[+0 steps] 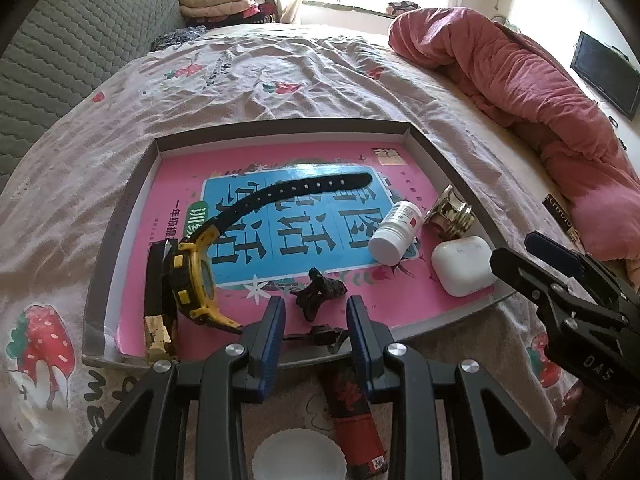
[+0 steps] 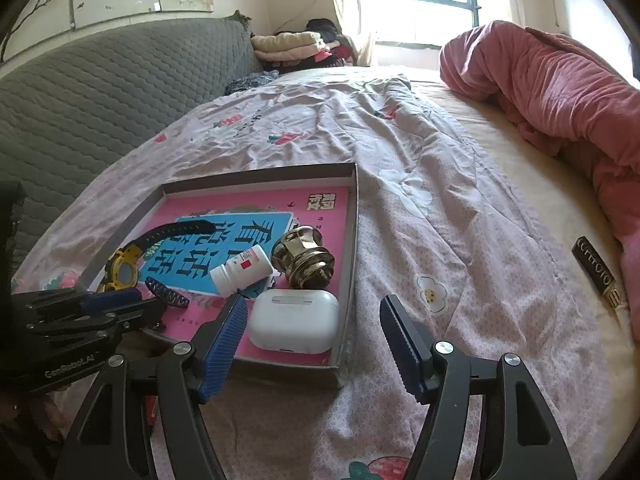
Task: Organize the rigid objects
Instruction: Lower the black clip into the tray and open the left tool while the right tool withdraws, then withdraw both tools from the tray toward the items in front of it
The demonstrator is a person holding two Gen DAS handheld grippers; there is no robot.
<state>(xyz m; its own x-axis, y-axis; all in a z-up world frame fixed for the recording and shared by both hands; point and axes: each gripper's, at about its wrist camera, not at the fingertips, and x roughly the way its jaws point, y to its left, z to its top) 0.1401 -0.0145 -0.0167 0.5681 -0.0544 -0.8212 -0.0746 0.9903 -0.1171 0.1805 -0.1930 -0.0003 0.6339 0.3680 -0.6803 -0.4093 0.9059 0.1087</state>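
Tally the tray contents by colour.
Black: 2, clip, bar
White: 2, bottle, earbud case
Gold: 1, knob
Yellow-black: 1, watch
Total: 6, all in the tray

Relative to the tray [image 1: 412, 128]: just before its near wall, a red and black stick [image 1: 356, 416] lies partly hidden behind the left gripper's [image 1: 316, 336] fingers, its label too small to read. Beside the stick, a white disc [image 1: 298, 458] is cut off by the picture's lower edge. Well right of the tray, a dark tube's [image 2: 596, 276] lettering is blurred.
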